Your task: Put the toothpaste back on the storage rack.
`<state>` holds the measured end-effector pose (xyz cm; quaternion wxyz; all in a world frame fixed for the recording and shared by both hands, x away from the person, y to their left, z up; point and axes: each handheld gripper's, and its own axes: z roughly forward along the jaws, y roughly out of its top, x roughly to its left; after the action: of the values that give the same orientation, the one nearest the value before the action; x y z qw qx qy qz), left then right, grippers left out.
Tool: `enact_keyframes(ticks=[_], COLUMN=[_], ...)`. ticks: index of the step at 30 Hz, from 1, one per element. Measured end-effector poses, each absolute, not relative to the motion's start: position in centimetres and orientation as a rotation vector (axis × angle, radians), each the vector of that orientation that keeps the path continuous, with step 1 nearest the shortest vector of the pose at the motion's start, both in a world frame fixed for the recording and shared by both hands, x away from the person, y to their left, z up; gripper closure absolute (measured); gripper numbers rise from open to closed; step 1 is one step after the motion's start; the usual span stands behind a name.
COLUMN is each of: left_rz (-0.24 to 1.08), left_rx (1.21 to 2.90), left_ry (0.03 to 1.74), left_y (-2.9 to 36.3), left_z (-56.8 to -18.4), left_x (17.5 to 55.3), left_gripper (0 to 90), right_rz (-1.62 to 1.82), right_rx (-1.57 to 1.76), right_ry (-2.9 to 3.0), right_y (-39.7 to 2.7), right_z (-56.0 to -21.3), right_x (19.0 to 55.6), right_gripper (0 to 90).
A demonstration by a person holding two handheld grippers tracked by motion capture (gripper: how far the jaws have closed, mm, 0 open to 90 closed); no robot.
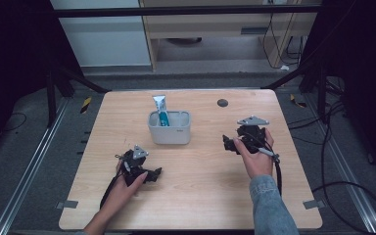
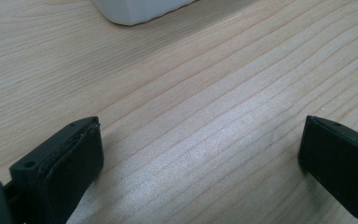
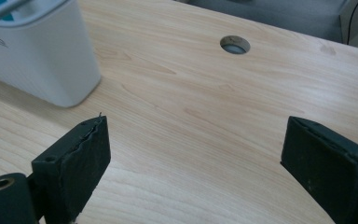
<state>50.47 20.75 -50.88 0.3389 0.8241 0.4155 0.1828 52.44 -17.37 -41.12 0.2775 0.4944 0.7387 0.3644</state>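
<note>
Both claws gape wide and hold nothing. The white holder [image 1: 169,128] stands ahead of the left claw [image 1: 152,174] and left of the right claw [image 1: 229,143], bare desk [image 1: 200,196] between. Its blue tube [image 1: 160,108] stands nearly upright, long axis vertical.

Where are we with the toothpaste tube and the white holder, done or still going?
Looks done: the toothpaste tube stands in the white holder. In hand: nothing; left gripper and right gripper are open, apart from the holder. Nothing visibly left.
</note>
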Motion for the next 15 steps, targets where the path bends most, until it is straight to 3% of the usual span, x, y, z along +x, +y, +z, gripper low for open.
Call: enact_keyframes(ticks=[15], left_rz=[0.476], left_rx=[2.145], left_ry=[1.083], left_y=[20.7], left_z=[-50.9], left_x=[50.5], left_gripper=[0.0], right_rz=[0.916], right_rx=[1.412], right_ry=[1.953], right_y=[-20.6], right_z=[-44.3], right_x=[52.0], right_gripper=[8.5])
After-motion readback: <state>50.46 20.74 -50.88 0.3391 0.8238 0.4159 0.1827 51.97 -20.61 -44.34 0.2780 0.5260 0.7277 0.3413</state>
